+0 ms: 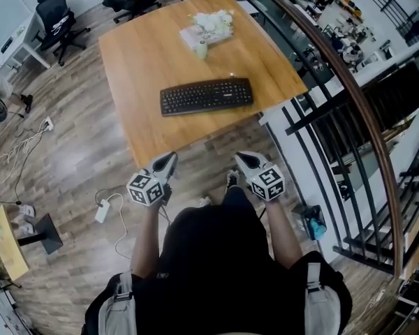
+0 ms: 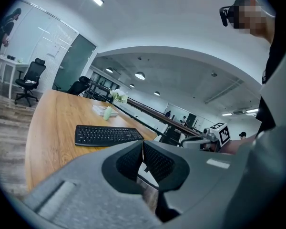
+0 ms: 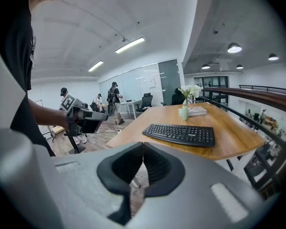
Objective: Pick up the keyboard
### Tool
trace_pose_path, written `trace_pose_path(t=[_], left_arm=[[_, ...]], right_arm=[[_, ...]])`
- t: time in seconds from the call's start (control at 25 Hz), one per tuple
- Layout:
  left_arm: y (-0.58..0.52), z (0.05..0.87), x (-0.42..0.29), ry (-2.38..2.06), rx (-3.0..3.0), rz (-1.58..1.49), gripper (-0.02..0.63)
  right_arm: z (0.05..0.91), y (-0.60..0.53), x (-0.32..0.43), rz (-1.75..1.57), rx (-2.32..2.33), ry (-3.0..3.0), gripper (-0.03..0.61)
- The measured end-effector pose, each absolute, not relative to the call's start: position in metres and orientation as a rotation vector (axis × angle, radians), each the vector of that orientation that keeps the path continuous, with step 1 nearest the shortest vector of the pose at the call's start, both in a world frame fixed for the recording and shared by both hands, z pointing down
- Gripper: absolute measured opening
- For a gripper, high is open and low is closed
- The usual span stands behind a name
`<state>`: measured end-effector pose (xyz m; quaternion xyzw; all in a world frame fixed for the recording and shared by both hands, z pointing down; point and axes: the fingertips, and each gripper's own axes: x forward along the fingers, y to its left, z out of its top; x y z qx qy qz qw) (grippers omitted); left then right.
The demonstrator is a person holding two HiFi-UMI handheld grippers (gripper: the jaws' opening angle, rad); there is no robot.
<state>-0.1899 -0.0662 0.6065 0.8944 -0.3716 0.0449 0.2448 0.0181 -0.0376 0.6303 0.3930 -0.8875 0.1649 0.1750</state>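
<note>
Black keyboard (image 1: pixel 207 96) lies on the table (image 1: pixel 140 54), ahead of the left claw (image 1: pixel 170 159) and right claw (image 1: pixel 241 158). Both are pressed together, empty.

Left claw (image 1: pixel 169 159) held low in front of the body, tilted slightly downward. Jaws closed flat together, nothing between them. Right claw (image 1: pixel 244 159) alongside, apart from the left, pitched a little steeper, jaws likewise pressed together and empty. Left forearm (image 1: pixel 145 236) and right forearm (image 1: pixel 283 230) bare, reaching forward. Elbows seemingly bent, though poorly seen from above.
</note>
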Motion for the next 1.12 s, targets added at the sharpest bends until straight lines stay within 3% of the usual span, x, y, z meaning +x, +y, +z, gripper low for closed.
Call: trace_pose_path(t=[1.12], left_arm=[[-0.172, 0.604, -0.137, -1.089, 2.392, 0.12, 0.014]], right_arm=[[0.64, -0.146, 0.08, 0.508, 1.054, -2.51, 0.003]])
